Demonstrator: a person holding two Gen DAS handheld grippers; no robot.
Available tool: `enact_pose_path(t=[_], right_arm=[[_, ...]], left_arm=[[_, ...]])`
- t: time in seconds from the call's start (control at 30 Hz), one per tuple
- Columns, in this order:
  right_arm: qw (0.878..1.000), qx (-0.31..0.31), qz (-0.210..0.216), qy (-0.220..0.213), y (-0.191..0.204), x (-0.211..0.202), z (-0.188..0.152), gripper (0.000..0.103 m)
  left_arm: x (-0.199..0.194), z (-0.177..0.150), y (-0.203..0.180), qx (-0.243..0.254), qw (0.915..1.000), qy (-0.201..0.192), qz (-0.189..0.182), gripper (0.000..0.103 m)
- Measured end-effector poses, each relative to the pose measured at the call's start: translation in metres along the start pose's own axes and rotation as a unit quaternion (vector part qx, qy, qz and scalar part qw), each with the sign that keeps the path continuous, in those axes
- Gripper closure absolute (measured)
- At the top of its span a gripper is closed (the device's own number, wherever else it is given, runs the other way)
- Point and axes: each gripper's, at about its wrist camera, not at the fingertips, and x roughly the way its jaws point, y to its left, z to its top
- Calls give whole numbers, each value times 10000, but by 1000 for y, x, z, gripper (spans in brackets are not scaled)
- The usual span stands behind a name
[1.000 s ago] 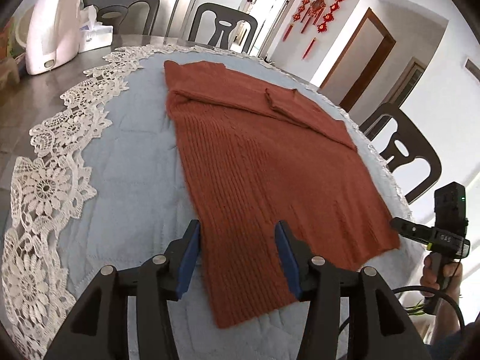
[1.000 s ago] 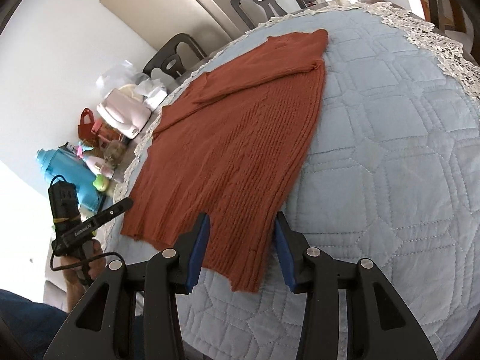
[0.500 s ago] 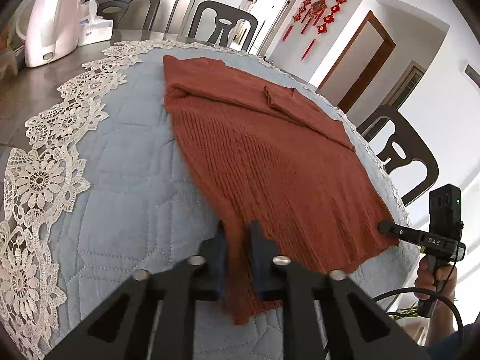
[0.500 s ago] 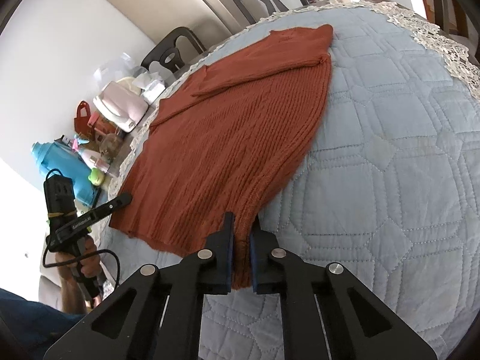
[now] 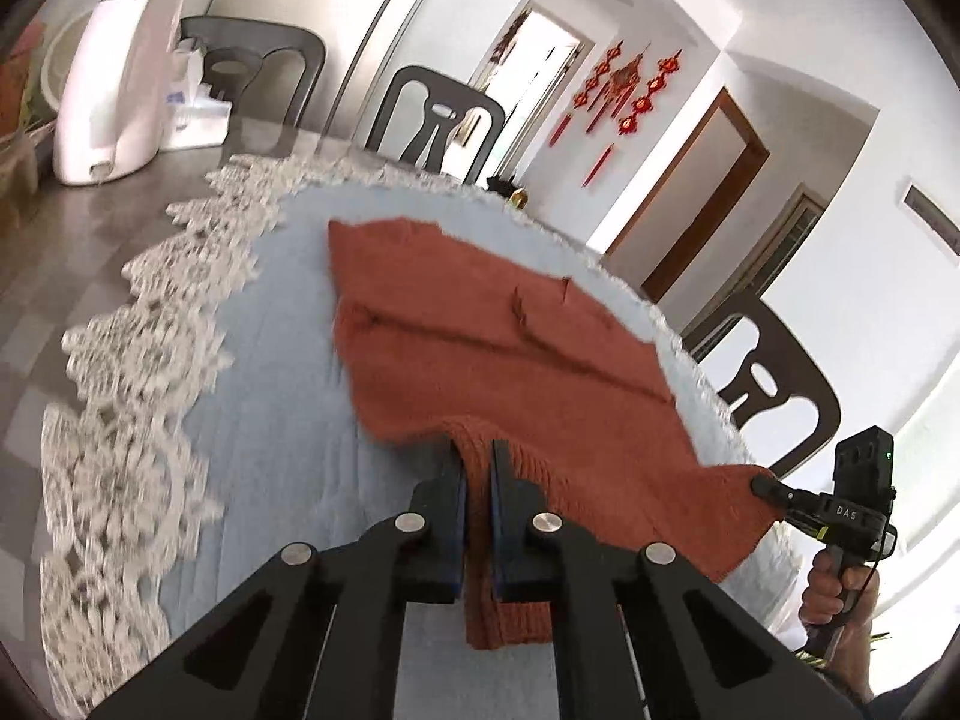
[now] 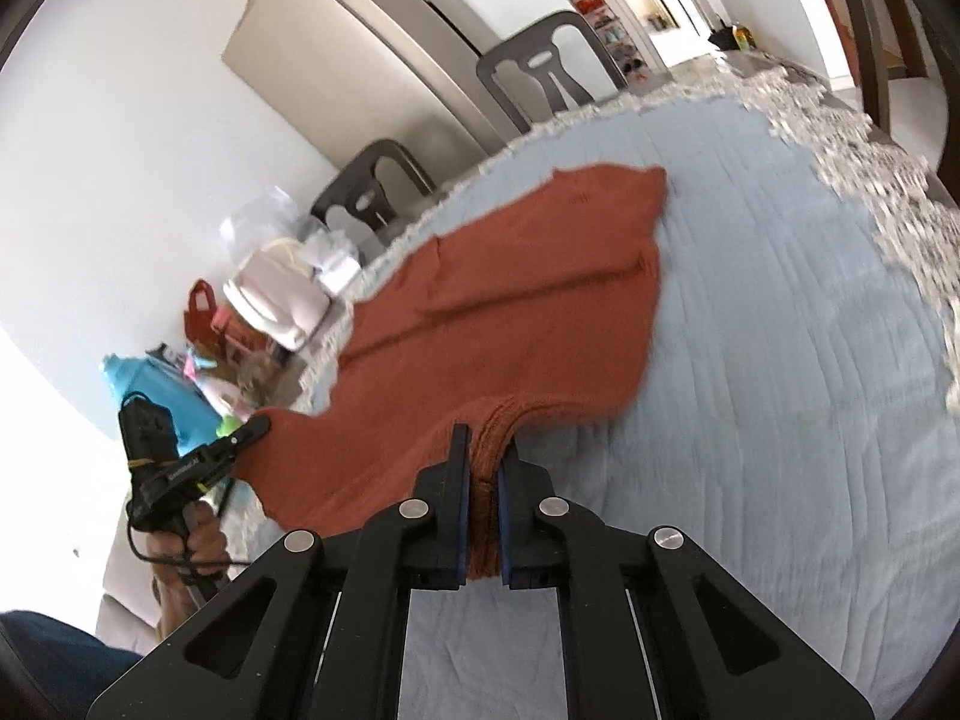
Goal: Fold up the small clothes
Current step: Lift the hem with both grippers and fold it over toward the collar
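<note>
Left gripper (image 5: 475,468) clamped on near hem of rust sweater (image 5: 510,360); right gripper (image 6: 483,456) clamped on hem too. Near edge raised off blue quilt (image 5: 288,396).

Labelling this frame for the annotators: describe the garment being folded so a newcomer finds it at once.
Find the round table covered by a pale blue quilted cloth with a white lace border. On it lies a rust-red ribbed knit sweater, its near hem pinched at either corner in the jaws of the left gripper and right gripper. It is the only garment there.
</note>
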Motion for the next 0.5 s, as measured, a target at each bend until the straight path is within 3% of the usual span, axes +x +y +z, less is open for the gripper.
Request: enact_pose_path(t=[0.3, 0.5], right_arm=[[9998, -11, -59, -193, -13, 31, 65, 96], [9997, 162, -119, -98, -31, 69, 105, 96]], left_arm=[[34, 61, 5, 86, 9997, -213, 56, 95], [76, 98, 17, 0, 9998, -53, 181, 95]])
